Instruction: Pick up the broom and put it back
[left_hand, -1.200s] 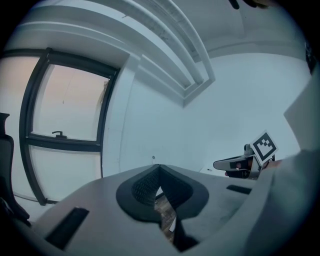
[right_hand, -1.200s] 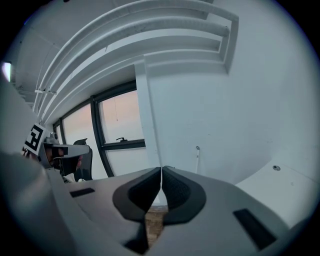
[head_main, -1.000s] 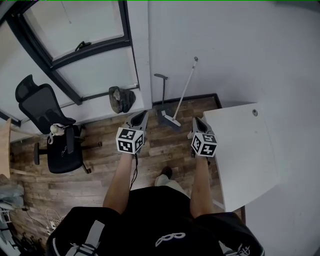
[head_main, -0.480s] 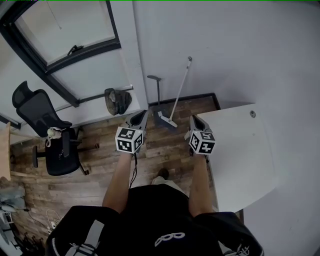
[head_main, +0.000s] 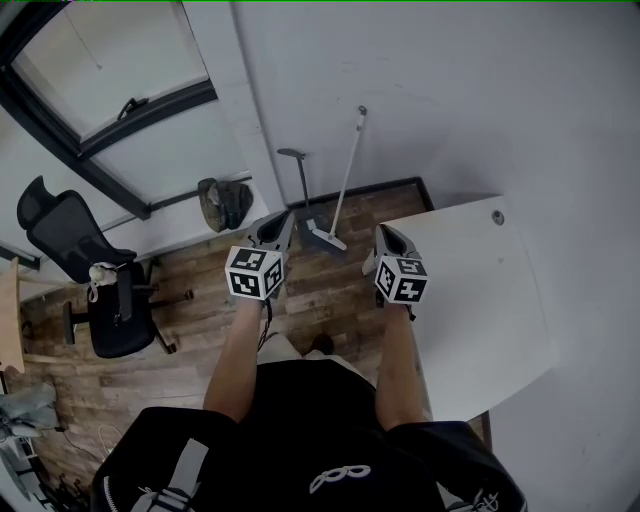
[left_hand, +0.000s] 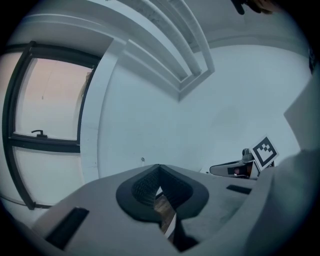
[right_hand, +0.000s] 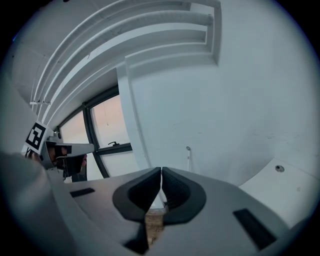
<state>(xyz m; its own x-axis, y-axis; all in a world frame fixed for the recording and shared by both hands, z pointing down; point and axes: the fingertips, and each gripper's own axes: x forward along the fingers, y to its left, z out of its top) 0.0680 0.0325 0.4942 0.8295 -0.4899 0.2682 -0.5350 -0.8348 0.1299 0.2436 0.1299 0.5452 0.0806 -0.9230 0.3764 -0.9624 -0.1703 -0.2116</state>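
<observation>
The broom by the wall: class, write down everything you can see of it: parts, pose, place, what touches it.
The broom has a long, thin white handle with a small cap and a flat pale head. It stands tilted, top leaning on the white wall, head on the wooden floor by the dark skirting board. A dark-handled dustpan stands close beside it. Nothing holds it.

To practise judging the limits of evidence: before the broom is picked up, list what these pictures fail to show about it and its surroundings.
1. Broom, right gripper view: only the handle's top shows. The right gripper, jaws shut, hides the rest.
2. Broom head, head view: too small to tell whether it touches the dustpan.
3. Pale object on the chair, head view: too small to identify.
</observation>
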